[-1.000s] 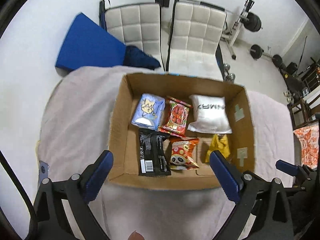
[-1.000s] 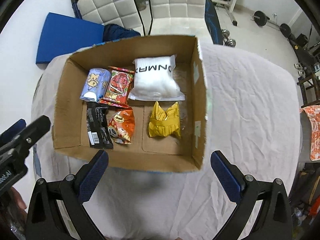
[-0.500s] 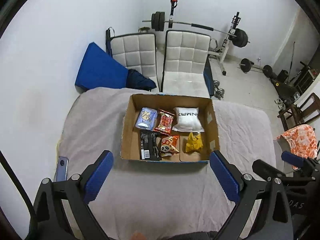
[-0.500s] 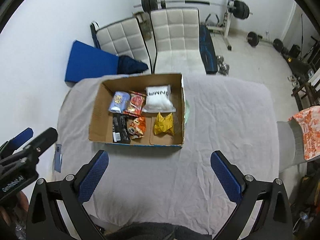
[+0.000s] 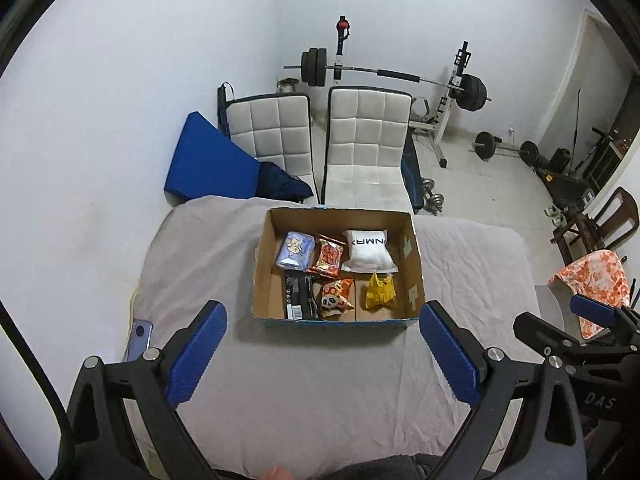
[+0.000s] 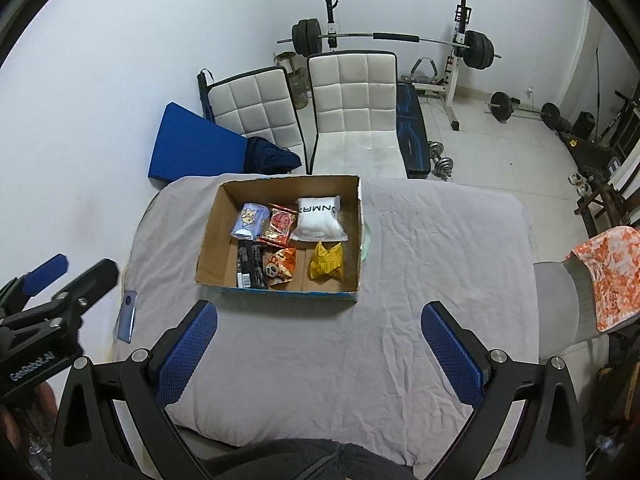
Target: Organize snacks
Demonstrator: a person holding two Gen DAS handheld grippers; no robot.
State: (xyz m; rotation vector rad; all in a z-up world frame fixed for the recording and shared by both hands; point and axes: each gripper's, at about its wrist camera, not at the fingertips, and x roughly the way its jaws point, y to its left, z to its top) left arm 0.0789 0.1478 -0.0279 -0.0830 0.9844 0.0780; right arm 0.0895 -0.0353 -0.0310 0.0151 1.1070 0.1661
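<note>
Both tools stood released and empty, each with its blue-padded fingers spread wide, held above the near part of a worktop [image 5: 320, 392] draped in a grey cloth. Ahead of the left tool [image 5: 322, 346], and slightly beyond its fingertips, sat an open cardboard box [image 5: 264, 268] with the snacks lying flat on its floor. In the far row, from the left tool's left to its right, lay a pale blue packet [image 5: 295, 251], a red packet [image 5: 327, 255] touching it, and a white pillow-shaped bag [image 5: 369, 251] with black lettering. In the near row lay a black packet [image 5: 299, 296] with a barcode, an orange packet printed with a panda [image 5: 337, 298] just beside it, and a crumpled yellow packet [image 5: 381, 291] set apart toward the right wall. From the right tool [image 6: 319, 343] the same box [image 6: 212, 240] lay ahead and a little to the left, well apart from its fingers. The left tool showed at the left edge of the right wrist view, and the right tool at the right edge of the left wrist view. A phone [image 6: 127, 316] rested on the worktop's edge left of the left tool. Two white padded chairs [image 5: 366, 148] and a barbell rack [image 5: 384, 76] stood beyond the box.
</note>
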